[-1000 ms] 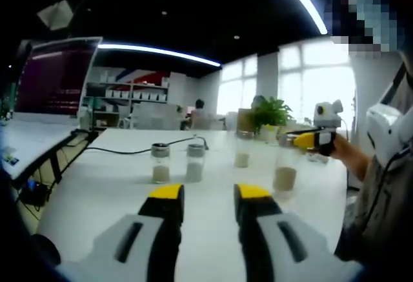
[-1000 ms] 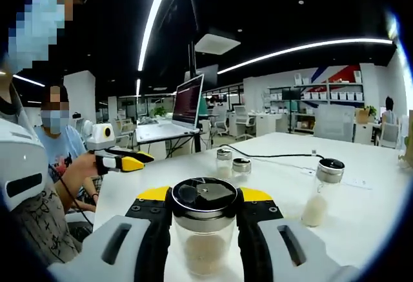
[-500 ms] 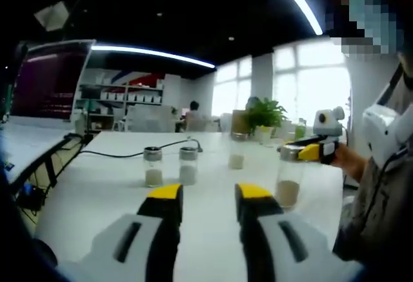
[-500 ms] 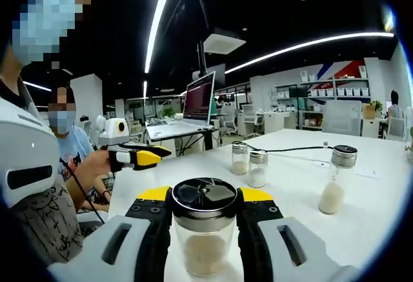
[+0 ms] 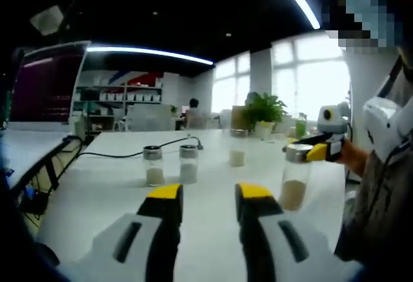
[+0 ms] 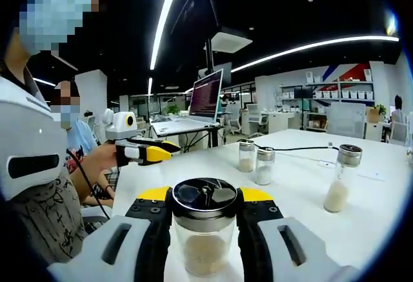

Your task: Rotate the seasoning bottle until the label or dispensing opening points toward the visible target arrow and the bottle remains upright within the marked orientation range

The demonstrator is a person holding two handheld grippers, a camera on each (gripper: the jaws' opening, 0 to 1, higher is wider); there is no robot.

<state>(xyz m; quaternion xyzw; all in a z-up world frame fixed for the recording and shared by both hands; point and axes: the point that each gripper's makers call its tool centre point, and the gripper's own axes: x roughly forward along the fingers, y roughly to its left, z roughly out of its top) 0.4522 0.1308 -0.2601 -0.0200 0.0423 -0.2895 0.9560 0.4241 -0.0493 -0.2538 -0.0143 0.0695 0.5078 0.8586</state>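
Right gripper view: the right tongs [image 6: 204, 212], at bottom centre of the frame, are clamped on the seasoning bottle [image 6: 204, 230], yellow tips pressing either side just below its black cap. The bottle stands upright, part-filled with pale granules. At left of the frame the left tongs [image 6: 164, 150] are held in a hand [image 6: 103, 162] above the edge of the white worktop [image 6: 303, 224]. Two small jars [image 6: 255, 159] stand side by side at centre right, and a taller jar [image 6: 340, 177] stands further right. A laptop [image 6: 205, 98] sits on a desk behind.

Left gripper view: the left tongs [image 5: 206, 198] rise from the bottom of the frame with jaws apart and nothing between them. The seasoning bottle [image 5: 295, 177] appears at right centre, gripped by the right tongs [image 5: 308, 148]. The two small jars [image 5: 171, 166] stand at centre, well apart from the bottle, with another jar [image 5: 237, 150] behind.
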